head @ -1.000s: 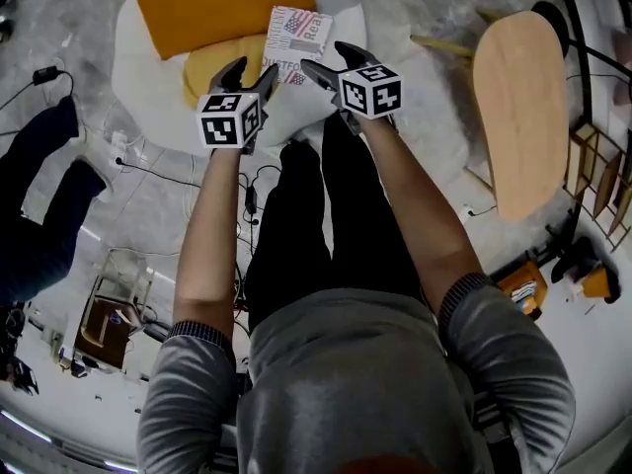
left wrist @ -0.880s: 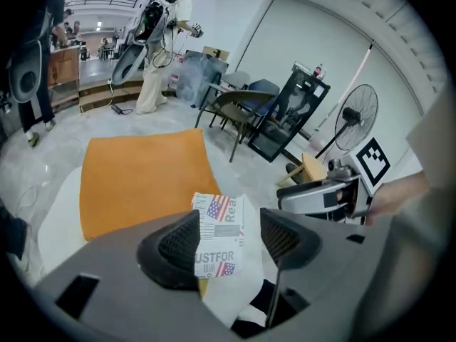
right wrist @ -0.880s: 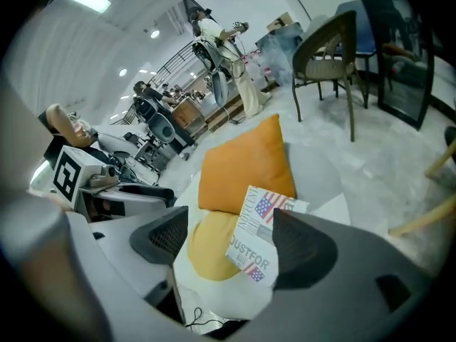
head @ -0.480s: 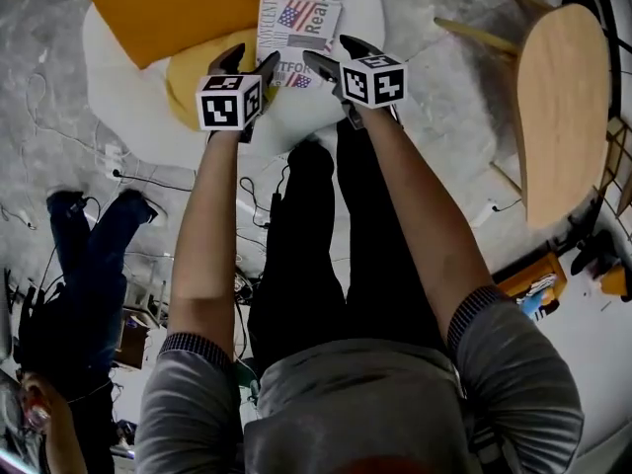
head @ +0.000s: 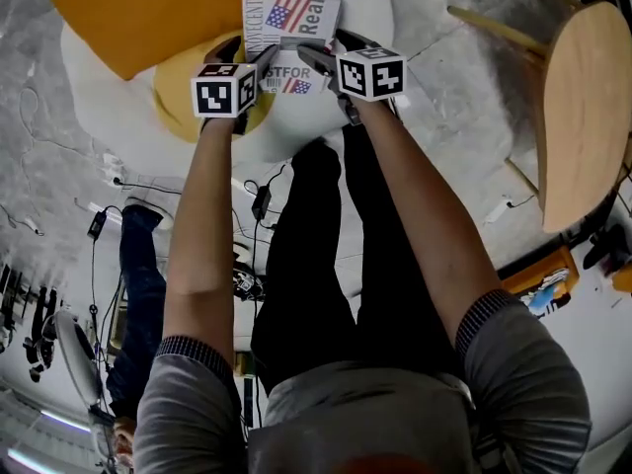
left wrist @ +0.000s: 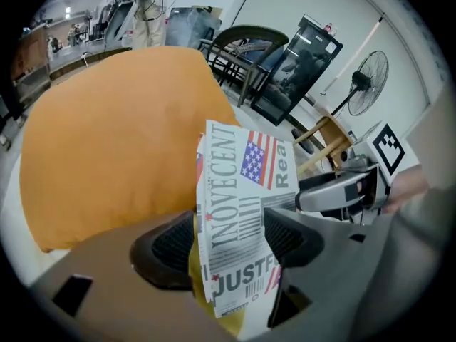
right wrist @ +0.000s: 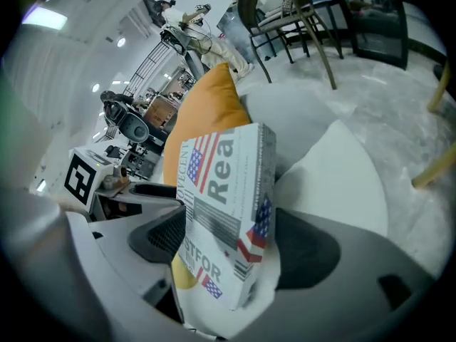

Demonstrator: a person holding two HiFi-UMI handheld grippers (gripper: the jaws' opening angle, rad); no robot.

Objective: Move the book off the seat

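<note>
Book (head: 291,13) stands between jaws of right gripper (head: 326,47) and just-opening left gripper (head: 250,55).

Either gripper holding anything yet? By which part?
Nothing gripped. The book stands between open jaws: left gripper, jaws just opened wider, straddles its left side; right gripper straddles its right side.

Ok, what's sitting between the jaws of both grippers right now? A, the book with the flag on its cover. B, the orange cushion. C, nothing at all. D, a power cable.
A: each gripper view shows the book between its own jaws. The left gripper has just been opening its jaws around the book, and the right gripper straddles it too, with neither pair closed on it yet.
</note>
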